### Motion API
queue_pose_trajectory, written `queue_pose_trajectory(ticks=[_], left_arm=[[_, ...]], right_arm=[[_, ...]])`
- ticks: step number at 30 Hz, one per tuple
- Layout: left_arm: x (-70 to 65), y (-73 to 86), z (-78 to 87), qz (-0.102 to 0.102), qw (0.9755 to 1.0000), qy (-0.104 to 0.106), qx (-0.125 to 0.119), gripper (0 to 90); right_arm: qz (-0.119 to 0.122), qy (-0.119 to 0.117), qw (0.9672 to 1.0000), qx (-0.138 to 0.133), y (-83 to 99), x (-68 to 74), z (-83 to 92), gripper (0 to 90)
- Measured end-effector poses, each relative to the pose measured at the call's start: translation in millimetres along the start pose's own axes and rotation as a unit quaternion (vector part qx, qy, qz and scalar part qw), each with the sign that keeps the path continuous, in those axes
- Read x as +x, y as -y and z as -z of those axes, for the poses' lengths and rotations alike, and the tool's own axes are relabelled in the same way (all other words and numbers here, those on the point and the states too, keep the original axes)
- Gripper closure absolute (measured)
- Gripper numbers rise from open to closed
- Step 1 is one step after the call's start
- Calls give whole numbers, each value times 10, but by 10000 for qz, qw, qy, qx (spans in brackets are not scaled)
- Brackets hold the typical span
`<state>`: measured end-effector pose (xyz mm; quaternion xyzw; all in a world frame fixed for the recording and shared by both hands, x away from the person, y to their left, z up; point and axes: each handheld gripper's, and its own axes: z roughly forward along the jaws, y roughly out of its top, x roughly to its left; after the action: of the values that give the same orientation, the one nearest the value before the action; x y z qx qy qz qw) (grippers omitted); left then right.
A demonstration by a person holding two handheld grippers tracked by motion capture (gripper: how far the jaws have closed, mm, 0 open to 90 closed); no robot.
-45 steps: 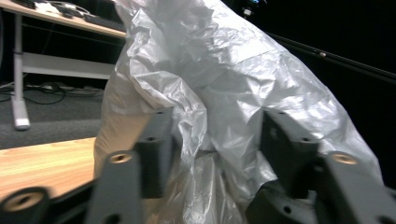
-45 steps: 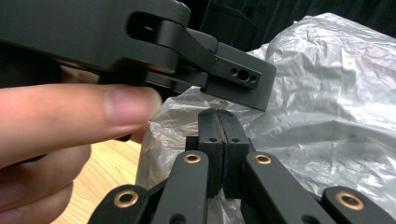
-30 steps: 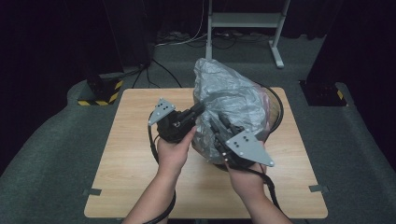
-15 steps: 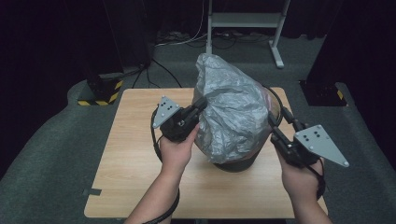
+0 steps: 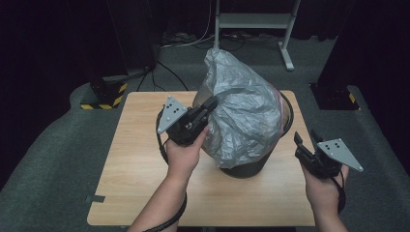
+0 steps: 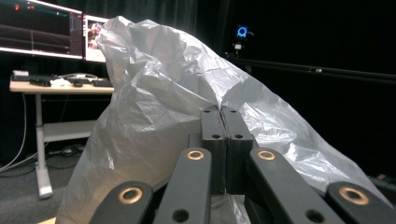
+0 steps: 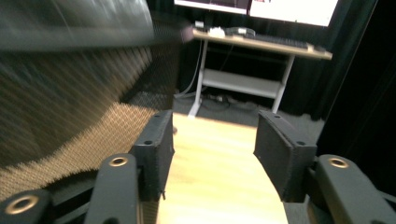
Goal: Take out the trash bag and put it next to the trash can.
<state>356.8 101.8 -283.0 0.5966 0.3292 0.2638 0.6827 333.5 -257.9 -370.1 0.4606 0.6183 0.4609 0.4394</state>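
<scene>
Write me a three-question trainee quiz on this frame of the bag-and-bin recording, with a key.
1. True or false: the left gripper is shut on the grey plastic bag.
2. Which gripper has nothing between its jaws? A. left B. right
3. Fill in: the bag drapes over a dark mesh ____ on the wooden table.

Key: 1 true. 2 B: the right gripper is open, apart from the bag. 3 bin.

My light wooden table [image 5: 145, 159] carries one thing: a dark mesh bin [image 5: 246, 169] under a grey plastic bag [image 5: 241, 116].
</scene>
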Motion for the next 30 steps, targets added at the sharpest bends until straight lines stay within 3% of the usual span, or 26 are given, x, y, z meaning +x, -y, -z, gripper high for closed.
queue_pose_trajectory(ticks=[7, 9, 17, 23, 25, 30], left_arm=[[-34, -56, -30, -93, 9999, 40, -129, 894], [-50, -65, -43, -149, 9997, 64, -177, 894], [-83, -118, -51, -210, 9991, 136, -328, 894], [-82, -170, -72, -216, 9987, 172, -422, 894], [-86, -195, -72, -270, 9984, 187, -453, 894], [-97, -267, -77, -325, 9974, 251, -593, 894]], right_arm=[[183, 5, 9986, 490, 393, -17, -200, 270], [124, -8, 9980, 620, 478, -30, -246, 232], [-558, -187, 9878, 1444, 907, -86, -433, 155], [-389, -123, 9832, 1781, 1134, -100, -513, 134], [-417, -85, 9802, 1935, 1203, -107, -554, 134], [-399, -111, 9767, 2104, 1296, -124, -597, 134]])
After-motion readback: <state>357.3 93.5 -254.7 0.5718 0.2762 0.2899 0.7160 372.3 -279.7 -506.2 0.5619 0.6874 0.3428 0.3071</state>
